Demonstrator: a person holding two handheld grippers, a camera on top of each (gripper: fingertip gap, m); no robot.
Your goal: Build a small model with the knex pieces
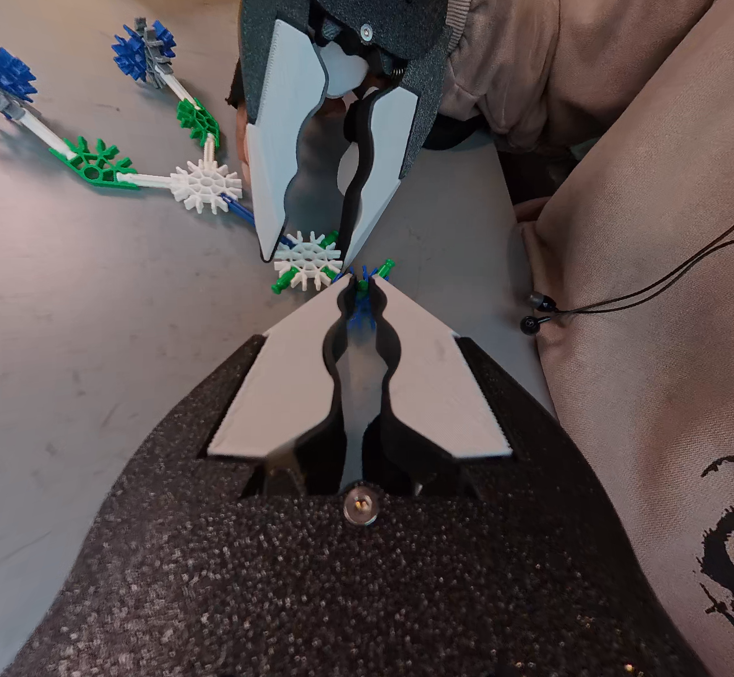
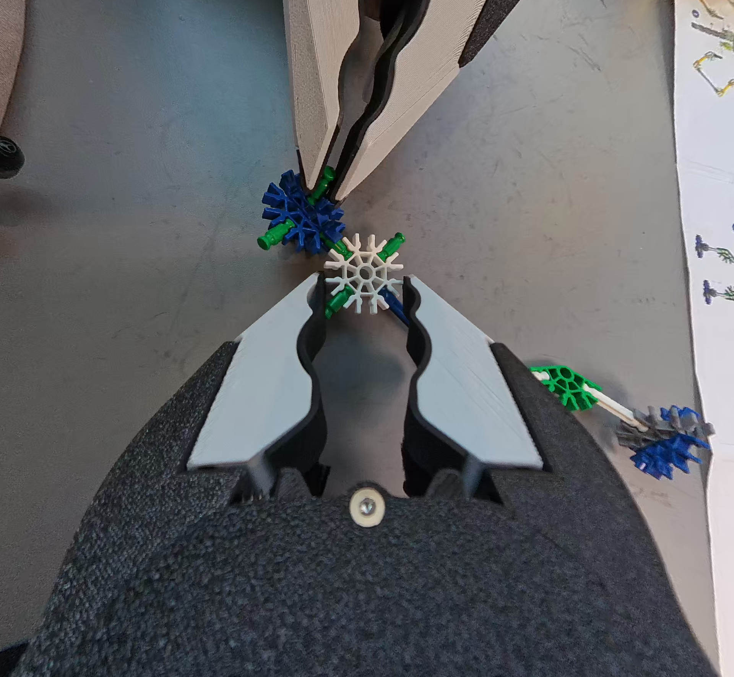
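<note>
1. The left gripper (image 1: 361,276) reaches forward low over the grey desk (image 1: 119,340); its fingers (image 1: 317,300) are clenched on a short green rod (image 2: 322,183) plugged into a blue snowflake connector (image 2: 302,217).
2. The right gripper (image 2: 363,281) comes in from the opposite side, tips angled down at the desk. Its fingers (image 2: 445,324) are spread, one on each side of a white snowflake connector (image 2: 363,273), near it but not pressed to it.
3. The white connector lies just beside the blue one, joined by a green rod; more green rods and a blue rod (image 2: 395,308) stick out of it.
4. Farther left in the left wrist view lies a chain of white rods, green connectors (image 1: 95,163) and another white connector (image 1: 206,183).
5. A person's tan sleeve (image 1: 516,42) is behind the right gripper.
6. A printed sheet (image 2: 711,221) lies along the right desk edge.
</note>
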